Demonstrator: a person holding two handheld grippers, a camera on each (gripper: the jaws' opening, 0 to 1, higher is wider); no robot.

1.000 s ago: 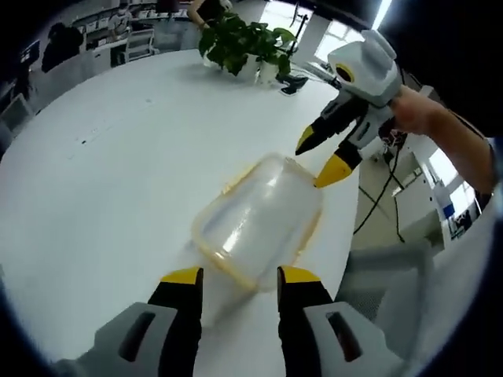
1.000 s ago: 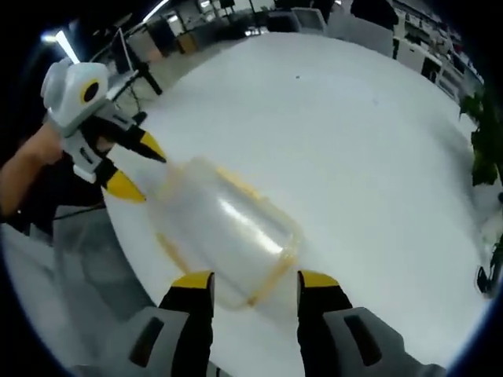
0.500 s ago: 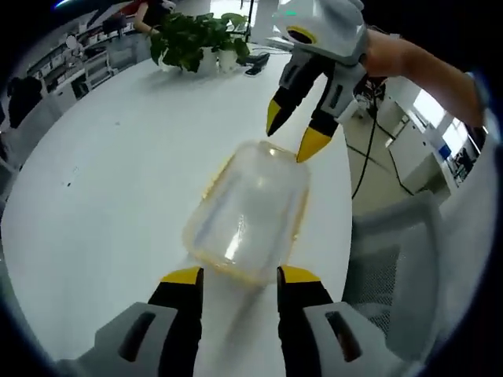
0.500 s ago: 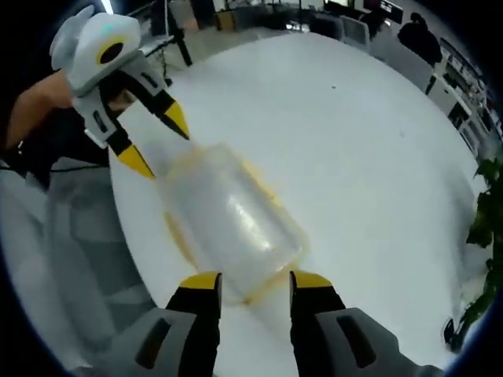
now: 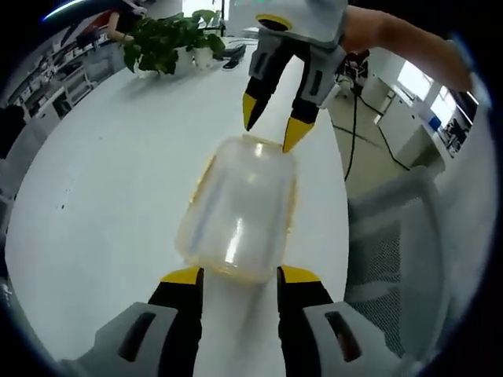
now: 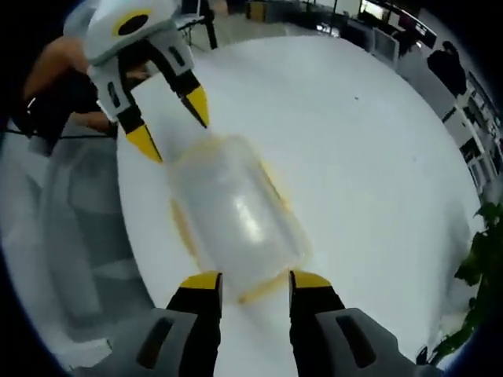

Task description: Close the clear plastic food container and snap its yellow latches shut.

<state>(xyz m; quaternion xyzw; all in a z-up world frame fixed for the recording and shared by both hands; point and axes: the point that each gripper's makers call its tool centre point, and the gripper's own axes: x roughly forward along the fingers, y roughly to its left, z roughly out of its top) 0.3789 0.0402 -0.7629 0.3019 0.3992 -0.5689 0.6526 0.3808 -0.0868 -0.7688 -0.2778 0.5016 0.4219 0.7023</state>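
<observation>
Clear container (image 5: 240,208) on white table (image 5: 102,181), contents unclear; left gripper (image 5: 237,276) and right gripper (image 6: 248,279) jaws spread at opposite ends.

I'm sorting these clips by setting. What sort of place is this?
Probably an open-plan office or lab: a large white table holding the clear container, a potted plant at its far edge, a grey mesh chair beside it, and desks beyond.

I see a broad white round-edged table (image 5: 118,173) carrying everything. Lying directly on it, near its edge at mid-frame in both views, is the clear plastic food container with yellow trim (image 5: 240,208). In the upper left of the left gripper view, a leafy green potted plant (image 5: 161,43) stands on the table's far side.
</observation>
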